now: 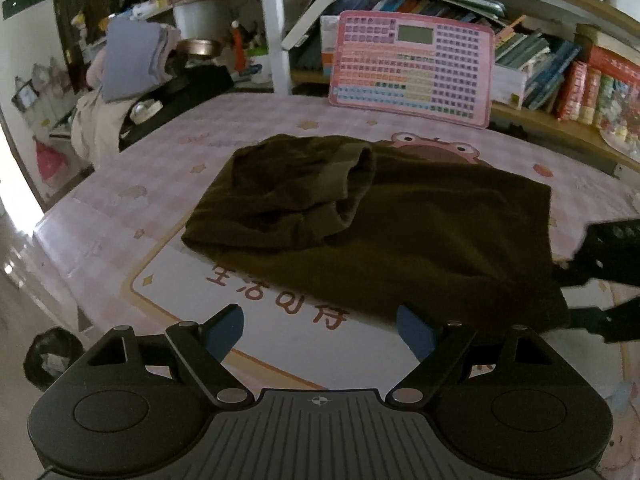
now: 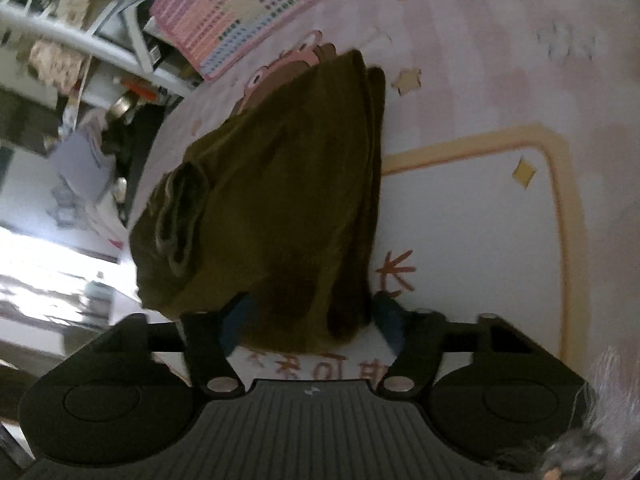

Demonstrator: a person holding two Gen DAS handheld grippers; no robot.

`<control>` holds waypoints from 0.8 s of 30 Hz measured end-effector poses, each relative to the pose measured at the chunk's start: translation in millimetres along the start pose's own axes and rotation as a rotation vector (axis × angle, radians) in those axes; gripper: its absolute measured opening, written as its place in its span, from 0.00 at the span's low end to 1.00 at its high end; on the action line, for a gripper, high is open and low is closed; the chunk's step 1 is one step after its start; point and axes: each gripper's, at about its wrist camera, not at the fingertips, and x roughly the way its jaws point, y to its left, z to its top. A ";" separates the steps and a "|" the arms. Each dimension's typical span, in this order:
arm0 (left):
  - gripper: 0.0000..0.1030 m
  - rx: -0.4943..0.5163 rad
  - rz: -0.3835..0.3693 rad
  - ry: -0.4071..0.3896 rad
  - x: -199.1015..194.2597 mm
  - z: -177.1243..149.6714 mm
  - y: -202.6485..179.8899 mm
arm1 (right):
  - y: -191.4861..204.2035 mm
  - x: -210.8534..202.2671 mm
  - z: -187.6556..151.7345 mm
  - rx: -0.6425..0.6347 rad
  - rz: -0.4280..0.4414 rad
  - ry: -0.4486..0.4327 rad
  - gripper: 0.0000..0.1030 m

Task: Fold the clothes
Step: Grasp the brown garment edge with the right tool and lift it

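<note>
Left tongs (image 1: 320, 330): spread wide, grasping nothing, poised over the printed pink cloth of the counter (image 1: 120, 208) with their right pad at the near hem of the garment (image 1: 400, 232). Right tongs (image 2: 312, 320): also spread, straddling a near corner of the same garment (image 2: 272, 200); the cloth lies between the pads, but the pads stand apart from it and no pinch is seen. In the left wrist view the right tongs appear at the right margin, at the garment's corner.

The garment, dark olive, lies on the counter in a compact, roughly rectangular shape, with a rolled or gathered part, possibly a sleeve or waistband, lying on top at its far left. Along one side the right wrist view shows several stacked edges, which suggests that at least one fold is already in place.

Progress, as judged: partly folded. The top bundle is loose and uneven, and whether a further fold or only a tidying remains cannot be settled here. Beyond, a pink keyboard toy (image 1: 412, 68) leans against the bookshelves (image 1: 560, 64).
</note>
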 end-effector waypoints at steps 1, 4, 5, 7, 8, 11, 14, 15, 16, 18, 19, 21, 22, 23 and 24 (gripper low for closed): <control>0.84 0.012 -0.019 0.000 -0.1 -0.4 -2.0 | -1.5 2.1 1.5 0.019 0.013 0.004 0.54; 0.84 0.058 -0.063 0.001 0.6 -1.6 -9.4 | -3.8 7.2 5.6 0.039 0.019 0.012 0.37; 0.84 0.079 -0.069 0.002 1.5 -1.9 -12.7 | -4.9 8.7 7.0 0.046 0.018 0.019 0.25; 0.84 0.122 -0.079 0.004 3.4 -2.5 -19.4 | -7.2 11.9 9.7 0.059 0.014 0.031 0.20; 0.84 0.143 -0.085 0.005 4.3 -2.8 -22.7 | -8.1 12.7 10.9 0.062 0.014 0.038 0.19; 0.84 0.212 -0.085 0.002 6.4 -3.4 -33.1 | -7.7 8.9 14.8 0.058 0.053 0.042 0.18; 0.84 0.265 -0.062 -0.014 7.0 -2.8 -40.4 | -1.1 2.3 19.9 0.041 0.111 0.032 0.18; 0.84 0.273 -0.054 -0.018 7.2 -2.4 -42.0 | 1.3 0.3 21.4 0.035 0.126 0.029 0.18; 0.84 0.280 -0.046 -0.021 7.6 -2.2 -43.7 | 3.3 -1.4 22.7 0.030 0.139 0.028 0.18; 0.84 0.296 -0.037 -0.029 8.0 -2.6 -46.8 | 6.7 -4.4 24.8 0.023 0.160 0.027 0.18; 0.84 0.306 -0.035 -0.032 8.1 -2.7 -48.9 | 8.5 -5.2 25.8 0.021 0.167 0.027 0.18; 0.84 0.337 -0.035 -0.046 7.2 -3.3 -53.8 | 12.0 -6.3 27.8 0.016 0.179 0.028 0.18; 0.84 0.357 -0.035 -0.055 6.7 -3.5 -56.7 | 13.6 -6.4 28.4 0.014 0.183 0.029 0.18; 0.84 0.380 -0.035 -0.064 6.2 -4.3 -60.0 | 14.8 -6.3 28.9 0.013 0.185 0.030 0.17; 0.84 0.404 -0.035 -0.074 5.6 -5.2 -63.3 | 15.5 -6.2 29.4 0.011 0.187 0.030 0.17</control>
